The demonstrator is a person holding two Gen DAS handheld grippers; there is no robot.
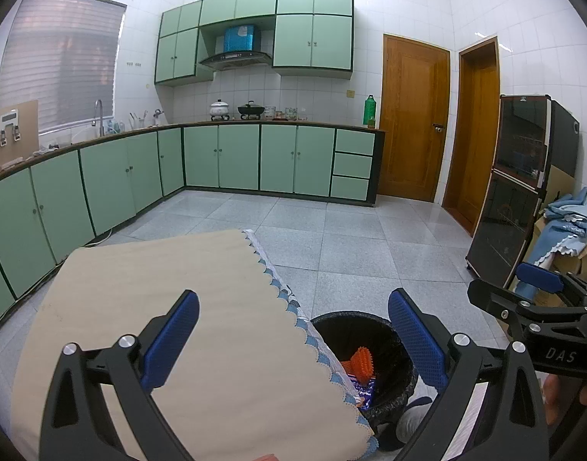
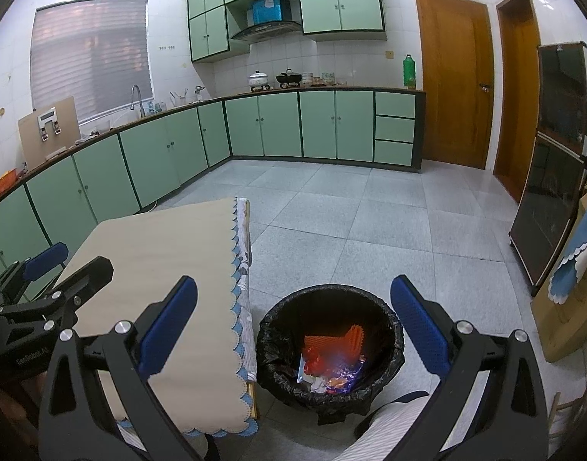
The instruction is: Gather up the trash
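A black-lined trash bin point(image 2: 332, 380) stands on the floor beside the table's right edge and holds orange pieces and several wrappers point(image 2: 332, 361). It also shows in the left wrist view point(image 1: 393, 345), partly hidden by the tablecloth. My left gripper point(image 1: 293, 338) is open and empty, above the table's right edge and the bin. My right gripper point(image 2: 293, 326) is open and empty, directly above the bin. The table point(image 2: 170, 253) carries a beige cloth with a blue scalloped edge. The right gripper shows in the left wrist view point(image 1: 539, 299), and the left gripper in the right wrist view point(image 2: 51, 276).
Green kitchen cabinets point(image 2: 147, 157) run along the left and back walls. A dark glass cabinet point(image 2: 554, 161) and a cardboard box with blue cloth point(image 2: 574, 269) stand at the right. Two wooden doors point(image 2: 455, 96) are at the back. Grey tiled floor point(image 2: 370, 230) lies between.
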